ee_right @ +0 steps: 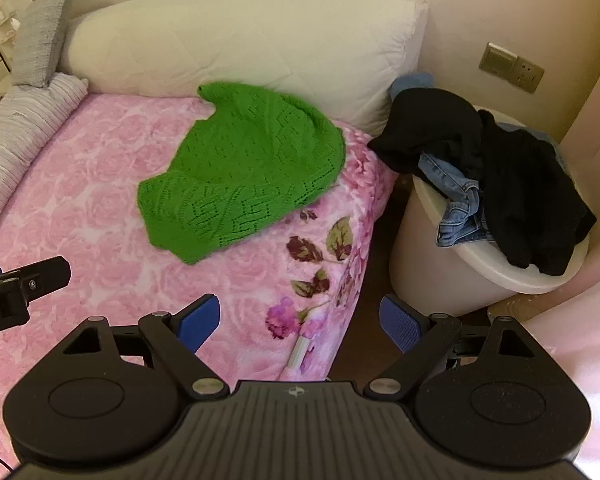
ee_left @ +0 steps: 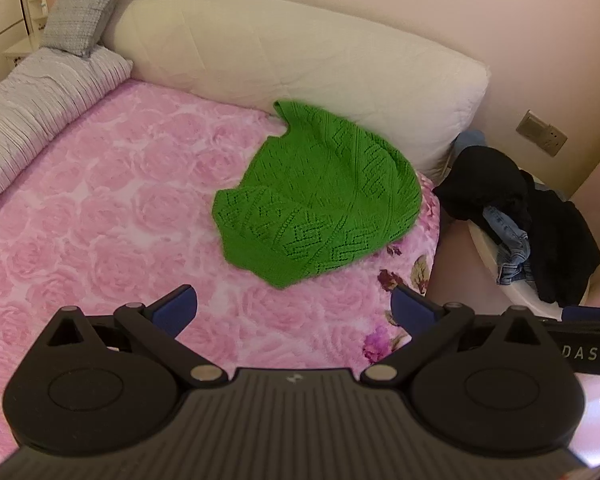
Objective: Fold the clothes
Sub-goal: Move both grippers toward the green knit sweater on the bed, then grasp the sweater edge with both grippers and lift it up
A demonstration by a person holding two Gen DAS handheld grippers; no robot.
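A green knitted sweater point(ee_left: 316, 196) lies crumpled on the pink rose-pattern bedspread point(ee_left: 100, 220), near the bed's far right corner. It also shows in the right wrist view point(ee_right: 240, 168). My left gripper point(ee_left: 294, 304) is open and empty, hovering over the bedspread just in front of the sweater. My right gripper point(ee_right: 300, 320) is open and empty, above the bed's right edge, short of the sweater. The left gripper's body shows at the left edge of the right wrist view point(ee_right: 20, 288).
A white laundry basket point(ee_right: 460, 264) stands right of the bed, with black clothes point(ee_right: 500, 168) and blue jeans point(ee_right: 456, 200) hanging over its rim. A large white pillow point(ee_left: 284, 56), a striped pillow point(ee_left: 32, 108) and a grey cushion point(ee_left: 80, 4) line the bed's far side.
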